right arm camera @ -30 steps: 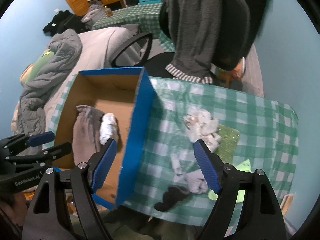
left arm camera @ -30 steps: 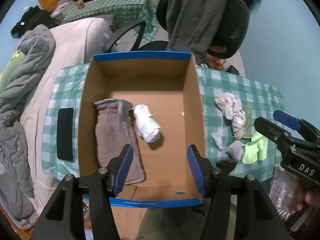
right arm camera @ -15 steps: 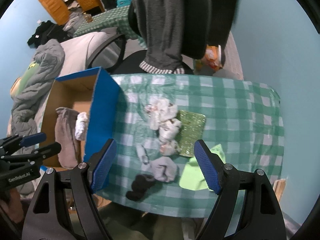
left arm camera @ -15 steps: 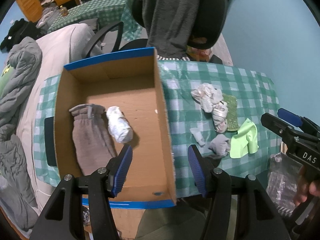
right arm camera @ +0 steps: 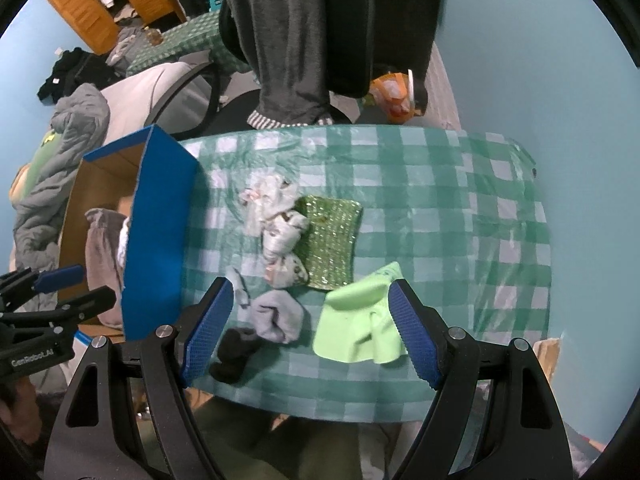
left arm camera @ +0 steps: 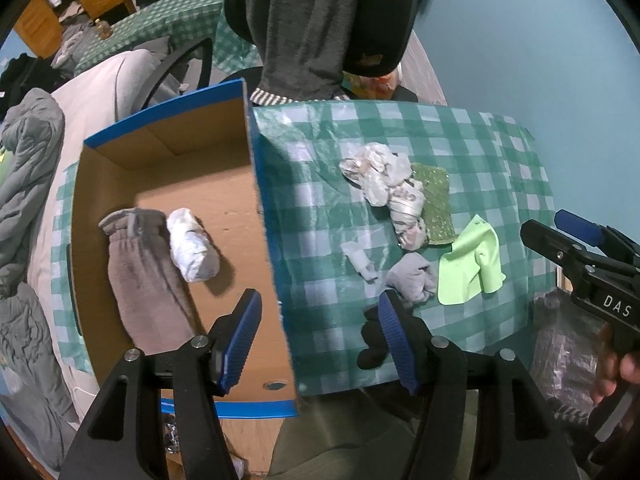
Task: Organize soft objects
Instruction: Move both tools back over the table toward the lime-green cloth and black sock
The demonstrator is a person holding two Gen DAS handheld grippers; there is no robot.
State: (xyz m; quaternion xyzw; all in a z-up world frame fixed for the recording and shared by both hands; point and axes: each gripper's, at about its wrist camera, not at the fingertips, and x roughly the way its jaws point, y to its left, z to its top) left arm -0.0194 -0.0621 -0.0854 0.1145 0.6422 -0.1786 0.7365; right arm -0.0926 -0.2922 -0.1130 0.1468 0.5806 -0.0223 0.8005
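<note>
A blue-edged cardboard box [left arm camera: 256, 200] [right arm camera: 156, 240] holds a grey-brown sock [left arm camera: 148, 280] and a rolled white sock [left arm camera: 192, 246]. On the green checked cloth [right arm camera: 460, 220] lie pale patterned socks [left arm camera: 388, 188] [right arm camera: 280, 224], a glittery green sponge [right arm camera: 330, 240], a lime cloth [left arm camera: 472, 268] [right arm camera: 360, 324], a grey sock [left arm camera: 412, 280] [right arm camera: 278, 316] and a black sock [left arm camera: 372, 340] [right arm camera: 236, 354]. My left gripper [left arm camera: 320, 336] hangs over the box's right wall, its jaws opening, nothing between them. My right gripper [right arm camera: 310, 332] is open above the grey sock and lime cloth.
An office chair [right arm camera: 320, 32] draped with a grey garment [right arm camera: 292, 52] stands behind the table. A bed with grey bedding [left arm camera: 28, 184] lies to the left. The blue wall [right arm camera: 540, 60] bounds the right side. A plastic bag [left arm camera: 560, 352] sits below the table's right edge.
Both grippers have shifted right: the left from over the box's middle to its right wall, the right from the box edge to over the loose socks. The left jaws have widened slightly.
</note>
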